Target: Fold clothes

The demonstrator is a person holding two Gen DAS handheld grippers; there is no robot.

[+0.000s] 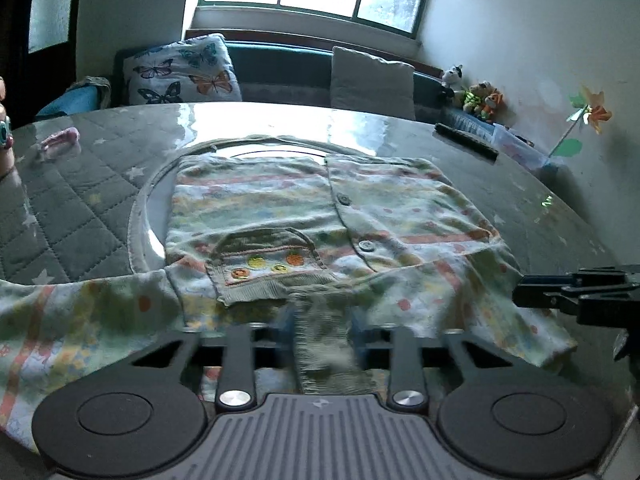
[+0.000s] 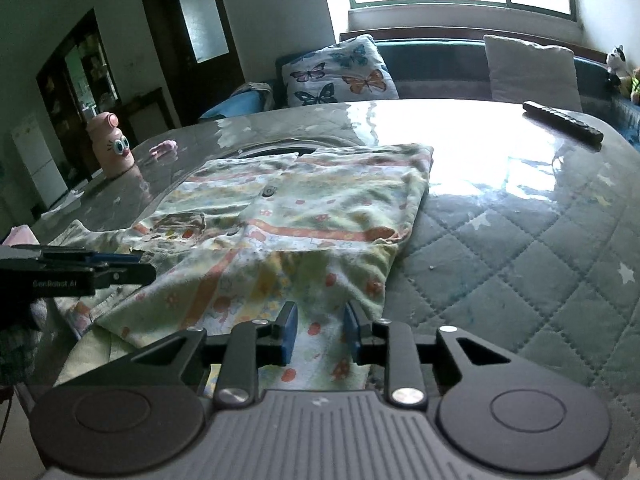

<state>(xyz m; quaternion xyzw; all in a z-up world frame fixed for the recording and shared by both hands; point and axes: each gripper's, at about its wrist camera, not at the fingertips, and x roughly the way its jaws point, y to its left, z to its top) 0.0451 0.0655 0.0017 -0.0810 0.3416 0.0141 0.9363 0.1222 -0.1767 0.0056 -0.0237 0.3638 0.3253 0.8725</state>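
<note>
A pastel patterned child's shirt (image 1: 320,208) with buttons and a green pocket lies spread on the glass-topped table; it also shows in the right wrist view (image 2: 304,208). My left gripper (image 1: 323,334) is shut on the shirt's green ribbed collar at the near edge. My right gripper (image 2: 318,332) sits over the shirt's near right part, with cloth between its blue pads (image 2: 289,334); the jaws look closed on the fabric. The right gripper also shows at the right edge of the left wrist view (image 1: 576,292). The left gripper shows at the left of the right wrist view (image 2: 80,272).
The table (image 2: 520,240) has a quilted grey star-pattern mat under glass. A black remote (image 2: 562,122) lies at the far right. A pink toy bottle (image 2: 112,146) and a small pink item (image 2: 163,147) stand at the far left. A sofa with cushions (image 2: 340,72) is behind.
</note>
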